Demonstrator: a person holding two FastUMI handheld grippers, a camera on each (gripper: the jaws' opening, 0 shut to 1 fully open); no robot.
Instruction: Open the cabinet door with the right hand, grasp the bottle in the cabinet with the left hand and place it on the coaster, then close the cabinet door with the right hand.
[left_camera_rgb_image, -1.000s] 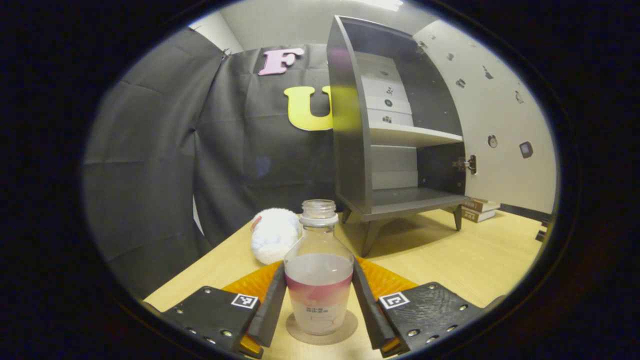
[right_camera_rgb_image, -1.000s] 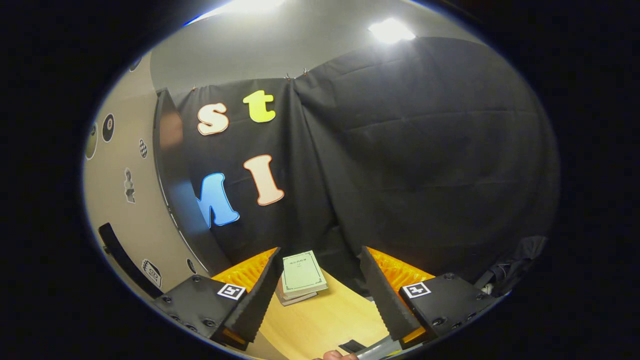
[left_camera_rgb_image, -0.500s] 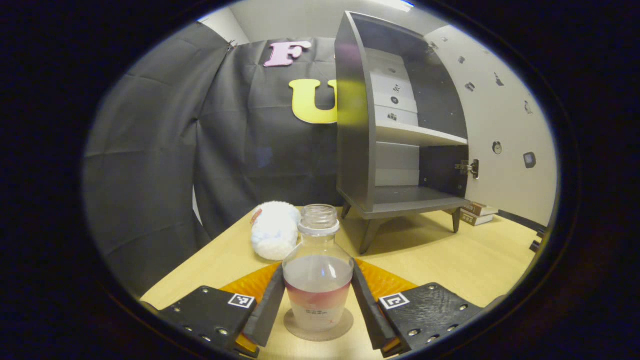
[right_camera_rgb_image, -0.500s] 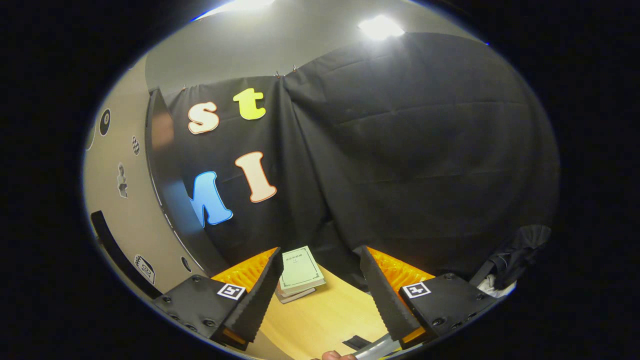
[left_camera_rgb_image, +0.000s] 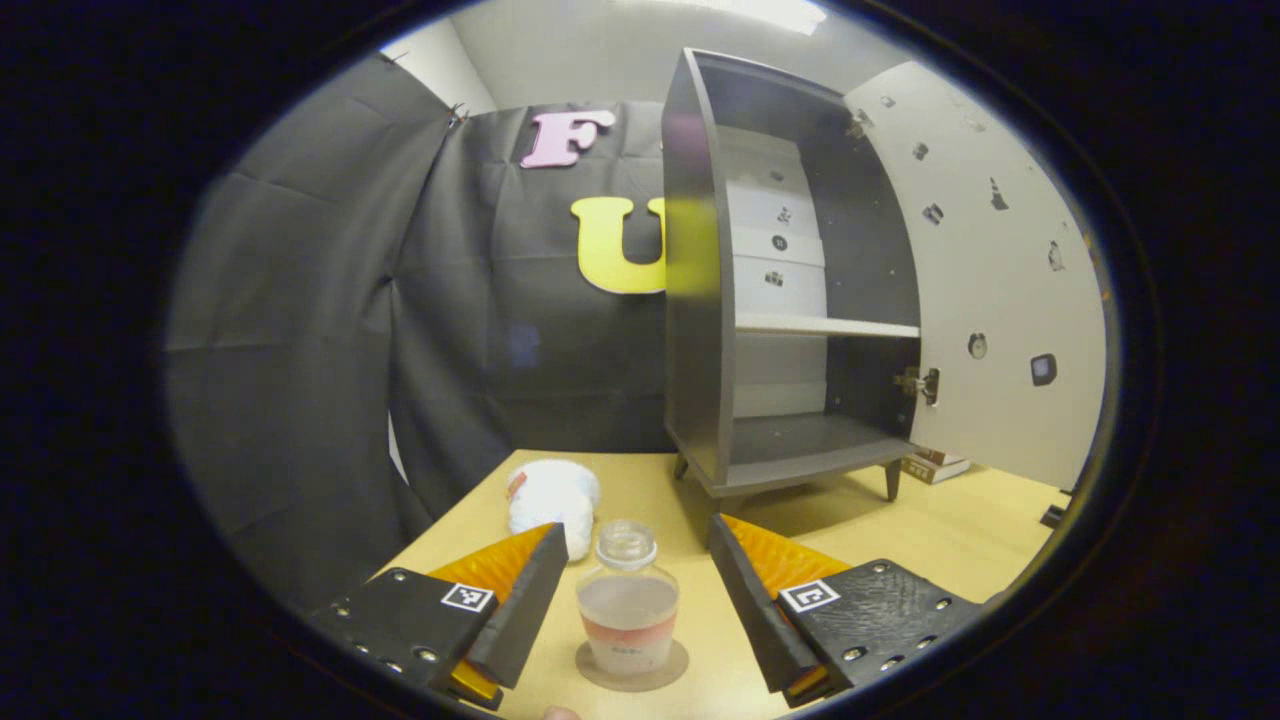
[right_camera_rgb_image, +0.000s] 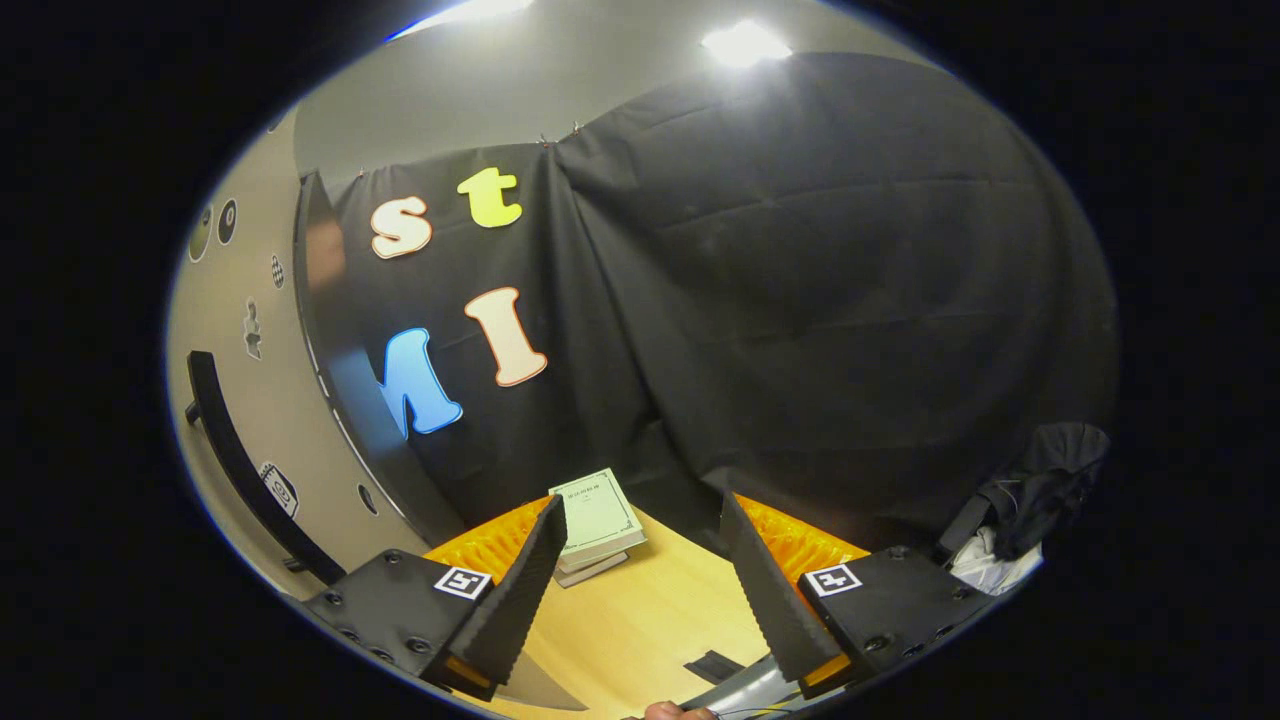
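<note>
Left gripper (left_camera_rgb_image: 628, 590) has let go and backed off; bottle (left_camera_rgb_image: 628, 612) stands on coaster (left_camera_rgb_image: 632, 665). Right gripper (right_camera_rgb_image: 640, 580) spread, empty; cabinet door (left_camera_rgb_image: 985, 280) still open.

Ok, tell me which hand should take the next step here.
Right. The bottle already stands on the coaster, so closing the open door remains. The right gripper is open and empty beside that door; the left gripper sits by the bottle.

Clearance around bottle and cabinet
Bottle (left_camera_rgb_image: 628, 598) upright on coaster (left_camera_rgb_image: 631, 666), apart from both spread jaws; white plush (left_camera_rgb_image: 551, 499) near left; bare worktop (left_camera_rgb_image: 960, 530) up to open cabinet (left_camera_rgb_image: 778, 300); door (right_camera_rgb_image: 262, 400) swung wide.
</note>
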